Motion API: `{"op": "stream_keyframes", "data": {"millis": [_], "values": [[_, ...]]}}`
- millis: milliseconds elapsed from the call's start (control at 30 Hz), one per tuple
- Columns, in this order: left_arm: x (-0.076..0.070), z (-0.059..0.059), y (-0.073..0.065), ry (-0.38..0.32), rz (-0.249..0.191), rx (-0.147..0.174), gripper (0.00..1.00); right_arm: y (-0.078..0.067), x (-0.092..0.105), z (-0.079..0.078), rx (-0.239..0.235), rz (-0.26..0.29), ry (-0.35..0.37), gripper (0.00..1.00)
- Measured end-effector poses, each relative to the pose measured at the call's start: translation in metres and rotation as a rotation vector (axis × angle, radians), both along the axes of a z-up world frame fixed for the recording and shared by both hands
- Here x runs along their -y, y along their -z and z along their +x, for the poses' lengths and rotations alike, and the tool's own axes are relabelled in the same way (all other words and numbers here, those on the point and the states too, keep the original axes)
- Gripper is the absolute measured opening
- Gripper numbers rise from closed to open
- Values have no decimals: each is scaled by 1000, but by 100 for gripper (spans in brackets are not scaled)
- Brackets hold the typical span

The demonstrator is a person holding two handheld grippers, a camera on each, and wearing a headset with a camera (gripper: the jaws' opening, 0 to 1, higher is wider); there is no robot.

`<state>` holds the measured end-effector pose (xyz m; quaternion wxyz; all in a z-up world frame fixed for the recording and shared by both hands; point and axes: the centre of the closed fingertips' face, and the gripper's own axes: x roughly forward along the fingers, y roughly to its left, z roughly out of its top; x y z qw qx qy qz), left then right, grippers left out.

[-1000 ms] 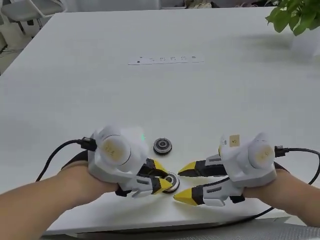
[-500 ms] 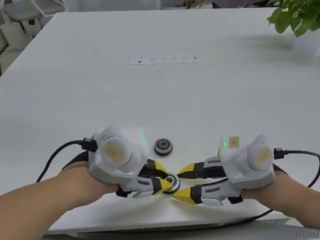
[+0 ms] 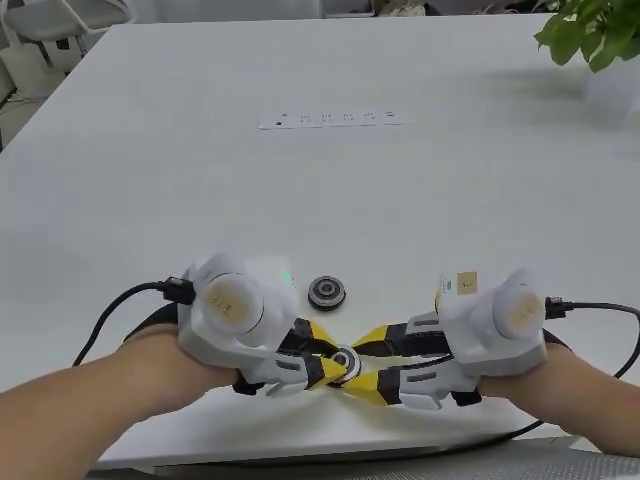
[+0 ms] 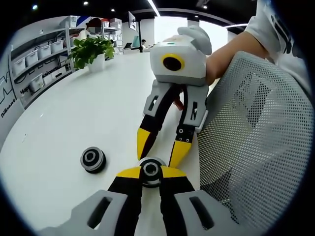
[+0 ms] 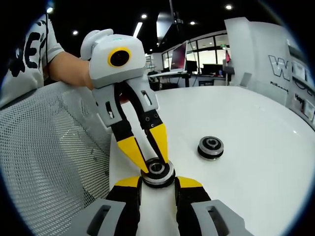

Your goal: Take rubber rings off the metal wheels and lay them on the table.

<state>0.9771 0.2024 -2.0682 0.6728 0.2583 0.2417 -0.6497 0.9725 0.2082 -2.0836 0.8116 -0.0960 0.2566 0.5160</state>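
**Mia:** What is the left hand-held gripper doing?

**Ben:** Its yellow jaws are nearly closed. They pinch a small metal wheel. The wheel sits close to the front edge of the white worktop.

**Mia:** And the other one?

**Ben:** The right hand-held gripper faces it. Its jaws are a little apart, one on each side of the same wheel. I cannot tell if they press on it.

**Mia:** What could go wrong?

**Ben:** I think the wheel could pop out, because it is small, round and smooth. Then it might roll off the edge. The right jaws might also grab the whole wheel and not just the ring.

**Mia:** What does the wheel look like?

**Ben:** It is shiny in the middle, with a black rubber ring around it. A second wheel lies flat just behind, with its ring on too.
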Motion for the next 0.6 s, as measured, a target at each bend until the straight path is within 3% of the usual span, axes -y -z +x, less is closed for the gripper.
{"op": "stream_keyframes", "data": {"millis": [600], "values": [[0,0,0,-3,-2,0,8,1,7,-4,-4,-13,26,15]]}}
